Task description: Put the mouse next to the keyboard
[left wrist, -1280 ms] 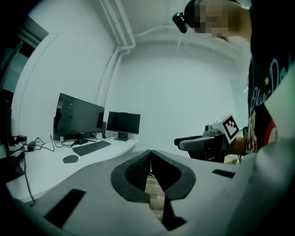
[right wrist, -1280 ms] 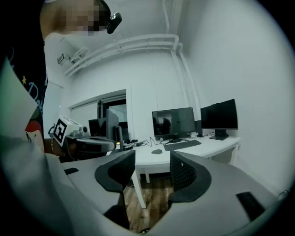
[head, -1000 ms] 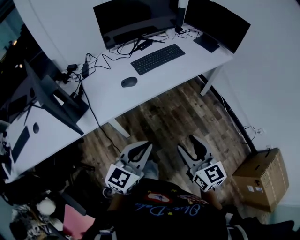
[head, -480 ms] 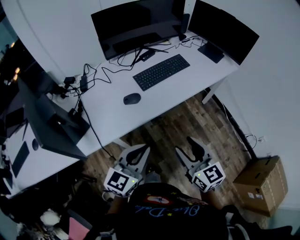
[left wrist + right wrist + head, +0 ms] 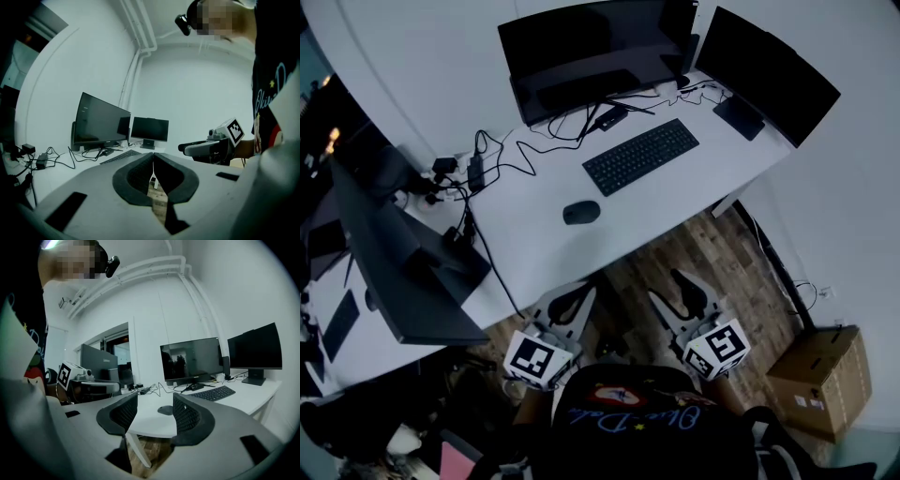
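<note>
White desk (image 5: 534, 234) stands ahead of me over a wood-plank floor (image 5: 712, 253), and both my claws hang short of its front edge. My left claw (image 5: 586, 291) is pinched together, the pads meeting at their tips with nothing between them. My right claw (image 5: 679, 289) stands wide and empty.

The black mouse (image 5: 581, 213) lies on the desk near the front edge, well apart from the black keyboard (image 5: 640, 157), which sits farther back and to the right, in front of the wide monitor (image 5: 586, 47). A second monitor (image 5: 764, 61) stands at the desk's right end.

For writing I can read little. The cubes on my claws carry only black-and-white square markers, and the script across my shirt (image 5: 637, 417) is too blurred to make out.

From above I see a cardboard box (image 5: 820, 375) on the floor at the right, which neither claw's camera catches. Along my right claw (image 5: 154, 399) the mouse (image 5: 165, 410) shows far off through the gap, with the keyboard (image 5: 216, 393) to its right. Along my closed left claw (image 5: 153, 157) the mouse is hidden, though the right claw (image 5: 206, 149) shows at the side.
</note>
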Motion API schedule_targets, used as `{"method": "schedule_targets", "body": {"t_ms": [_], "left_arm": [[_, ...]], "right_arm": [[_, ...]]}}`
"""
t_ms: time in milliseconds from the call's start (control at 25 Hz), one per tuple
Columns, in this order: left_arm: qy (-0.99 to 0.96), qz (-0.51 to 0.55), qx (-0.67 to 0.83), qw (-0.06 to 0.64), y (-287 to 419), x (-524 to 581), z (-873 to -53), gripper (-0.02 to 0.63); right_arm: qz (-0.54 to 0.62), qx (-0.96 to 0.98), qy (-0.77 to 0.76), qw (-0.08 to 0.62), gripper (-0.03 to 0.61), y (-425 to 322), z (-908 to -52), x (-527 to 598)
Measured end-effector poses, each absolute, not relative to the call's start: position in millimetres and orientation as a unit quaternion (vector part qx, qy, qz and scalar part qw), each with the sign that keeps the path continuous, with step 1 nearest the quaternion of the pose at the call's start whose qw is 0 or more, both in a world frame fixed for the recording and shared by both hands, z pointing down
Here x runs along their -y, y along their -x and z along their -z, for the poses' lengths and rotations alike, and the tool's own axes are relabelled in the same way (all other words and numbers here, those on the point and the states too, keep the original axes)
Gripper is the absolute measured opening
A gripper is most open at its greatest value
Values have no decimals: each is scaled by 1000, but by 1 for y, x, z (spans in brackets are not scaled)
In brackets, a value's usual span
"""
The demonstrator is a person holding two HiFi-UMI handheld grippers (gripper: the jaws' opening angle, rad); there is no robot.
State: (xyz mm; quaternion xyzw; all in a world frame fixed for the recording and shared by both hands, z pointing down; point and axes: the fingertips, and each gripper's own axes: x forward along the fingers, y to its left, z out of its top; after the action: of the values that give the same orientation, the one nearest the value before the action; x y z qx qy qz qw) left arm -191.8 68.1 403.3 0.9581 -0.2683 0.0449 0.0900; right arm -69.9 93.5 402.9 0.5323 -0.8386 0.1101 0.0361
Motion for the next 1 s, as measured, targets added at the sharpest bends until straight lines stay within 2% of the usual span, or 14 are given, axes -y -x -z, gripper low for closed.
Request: {"method": "schedule_targets", "body": {"t_ms": [360,1000], "left_arm": [[-940,-38,319,114,204,-46,-416,4],[-845,-47,520,114,219,47,-431,5]], "right_arm": [[-118,869,-480,29,202,93,-410,-44],[-107,949,-285,80,213,109,-437,106]]}}
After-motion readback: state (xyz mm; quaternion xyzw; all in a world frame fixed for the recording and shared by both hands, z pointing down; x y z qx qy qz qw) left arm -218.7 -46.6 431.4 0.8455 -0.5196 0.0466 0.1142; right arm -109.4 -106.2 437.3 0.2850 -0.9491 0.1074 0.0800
